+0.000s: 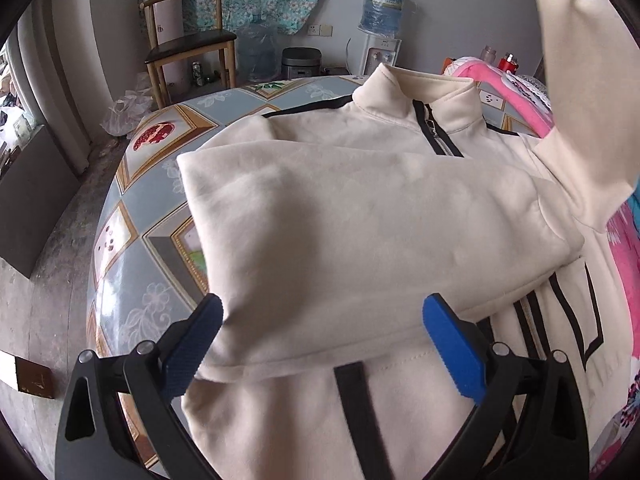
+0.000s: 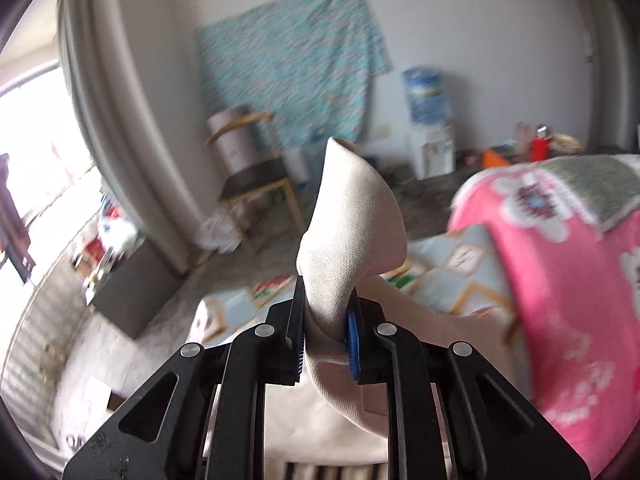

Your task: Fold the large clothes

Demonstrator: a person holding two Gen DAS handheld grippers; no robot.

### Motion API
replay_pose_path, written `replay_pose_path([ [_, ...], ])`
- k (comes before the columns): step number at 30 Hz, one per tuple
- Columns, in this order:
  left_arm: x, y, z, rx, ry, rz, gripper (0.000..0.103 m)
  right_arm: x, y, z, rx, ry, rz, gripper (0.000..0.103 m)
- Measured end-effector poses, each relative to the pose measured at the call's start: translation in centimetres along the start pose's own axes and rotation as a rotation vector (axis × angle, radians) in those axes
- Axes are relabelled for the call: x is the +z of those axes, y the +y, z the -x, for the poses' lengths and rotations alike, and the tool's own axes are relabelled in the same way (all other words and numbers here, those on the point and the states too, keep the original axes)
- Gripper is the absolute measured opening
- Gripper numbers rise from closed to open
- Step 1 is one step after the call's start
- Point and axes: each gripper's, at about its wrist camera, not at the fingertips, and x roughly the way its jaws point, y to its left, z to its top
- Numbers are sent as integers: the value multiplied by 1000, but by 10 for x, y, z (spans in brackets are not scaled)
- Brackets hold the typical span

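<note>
Right now the right claw is clamped on the ribbed cuff of the cream fleece sleeve, lifted up off the desk covered in a blue-grey patterned cloth. The cream zip-neck pullover with black trim lies flat ahead of the left claw, one sleeve already folded across its chest. Left claw stands wide apart, gripping nothing, hovering just over the folded sleeve's near edge. To do it well: carry the cuff across the chest, lay it flat over the first sleeve, and keep the pink floral blanket, off to the right, from snagging.
</note>
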Motion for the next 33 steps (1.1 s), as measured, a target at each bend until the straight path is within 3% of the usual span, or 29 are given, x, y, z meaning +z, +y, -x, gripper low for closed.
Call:
replay_pose_path([
  [6, -18, 27, 27, -78, -35, 34, 98, -107, 55, -108, 140, 296, 63, 37],
  [9, -18, 38, 37, -115, -60, 45, 98, -146, 56, -127, 181, 403, 69, 42],
  [12, -8, 43, 44, -172, -91, 71, 98, -156, 28, -107, 172, 373, 44, 54],
  [17, 20, 37, 32, -223, -87, 98, 93, -170, -35, -52, 49, 297, -12, 58],
  [20, 35, 31, 14, -221, -43, 115, 83, -188, -78, -29, -29, 286, -51, 59],
  [25, 48, 33, -20, -163, 74, 175, 54, -219, -133, -11, -101, 277, -97, 59],
  [33, 50, 53, -39, -177, 147, 310, 33, -239, -168, -15, -101, 281, -171, 62],
])
